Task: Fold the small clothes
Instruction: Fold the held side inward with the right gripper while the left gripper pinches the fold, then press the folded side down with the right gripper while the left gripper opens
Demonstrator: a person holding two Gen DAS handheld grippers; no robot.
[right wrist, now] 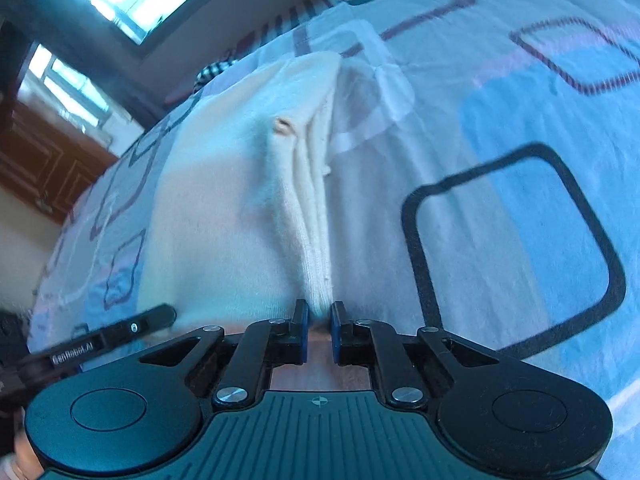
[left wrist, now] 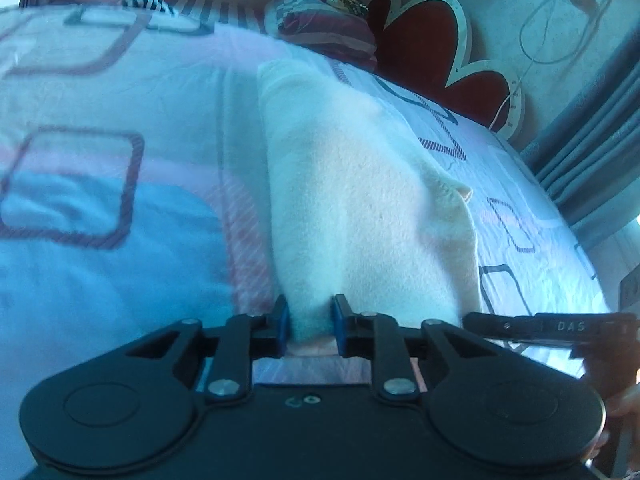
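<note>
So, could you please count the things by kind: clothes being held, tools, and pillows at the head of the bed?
Cream garment: 1, gripped by both tools
Tools: 2, the left tool and the right tool
Striped pillow: 1, beside the red headboard
Total: 4

Cream fleecy garment [left wrist: 352, 184], folded lengthwise, near edge bunched, on patterned bedspread [left wrist: 100, 200]

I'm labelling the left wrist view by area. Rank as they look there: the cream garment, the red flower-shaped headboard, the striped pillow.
1. cream garment, though nearness to the camera inflates it
2. red flower-shaped headboard
3. striped pillow
</note>
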